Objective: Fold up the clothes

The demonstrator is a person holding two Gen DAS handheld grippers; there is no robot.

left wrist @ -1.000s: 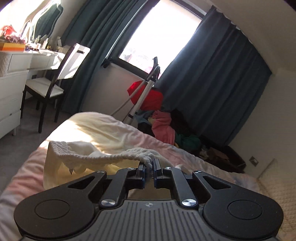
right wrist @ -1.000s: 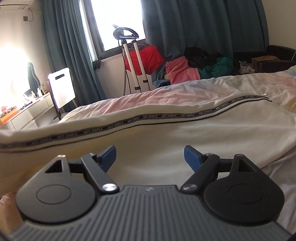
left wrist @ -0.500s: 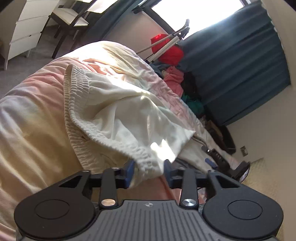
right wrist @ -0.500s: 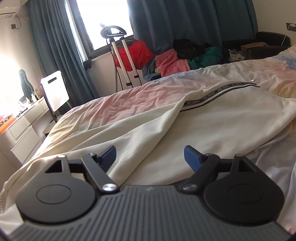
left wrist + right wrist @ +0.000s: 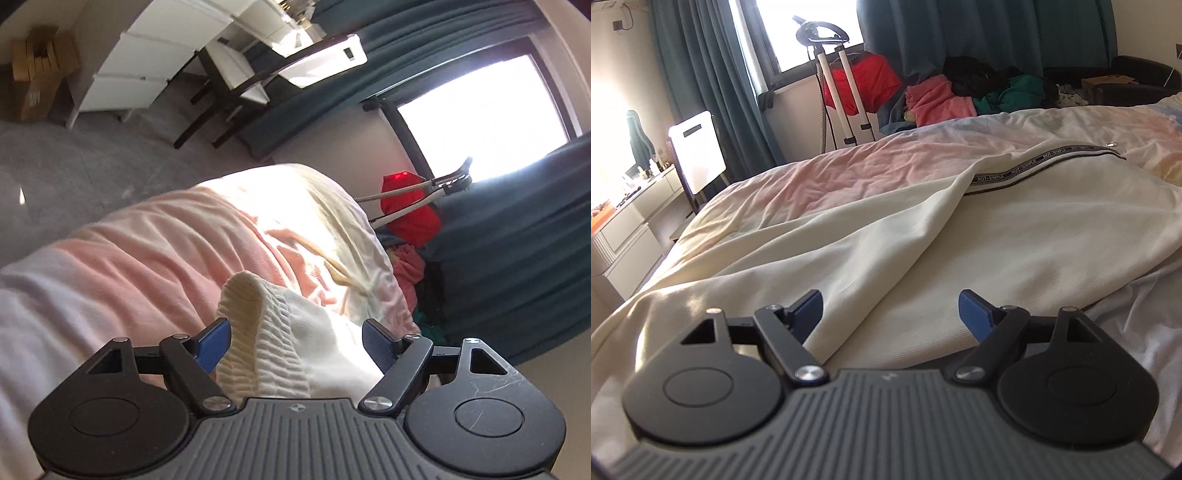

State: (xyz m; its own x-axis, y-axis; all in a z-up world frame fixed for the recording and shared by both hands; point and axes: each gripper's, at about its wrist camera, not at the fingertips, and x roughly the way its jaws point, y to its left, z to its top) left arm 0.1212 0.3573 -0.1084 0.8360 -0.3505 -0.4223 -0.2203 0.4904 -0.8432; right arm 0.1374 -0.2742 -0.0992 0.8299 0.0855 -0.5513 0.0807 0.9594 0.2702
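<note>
A cream garment [image 5: 997, 236] lies spread on the bed [image 5: 849, 170], with a black lettered stripe [image 5: 1045, 164] along its far edge and one layer folded over itself. Its ribbed elastic waistband [image 5: 258, 332] shows in the left wrist view, bunched between the fingers. My left gripper [image 5: 297, 341] is open, jaws wide apart, with the waistband lying loose between them. My right gripper [image 5: 890, 312] is open and empty, low over the garment's near part.
The bed has a pink and pale sheet [image 5: 147, 266]. A garment steamer stand [image 5: 834, 81] and a pile of coloured clothes [image 5: 960, 96] stand by the window. A chair [image 5: 258, 77] and white drawers [image 5: 147, 62] stand left of the bed.
My left gripper was shut on the waistband, then opened wide and let it go; its view tilted toward the bed's end. The garment now lies folded over. The right gripper stayed open.
</note>
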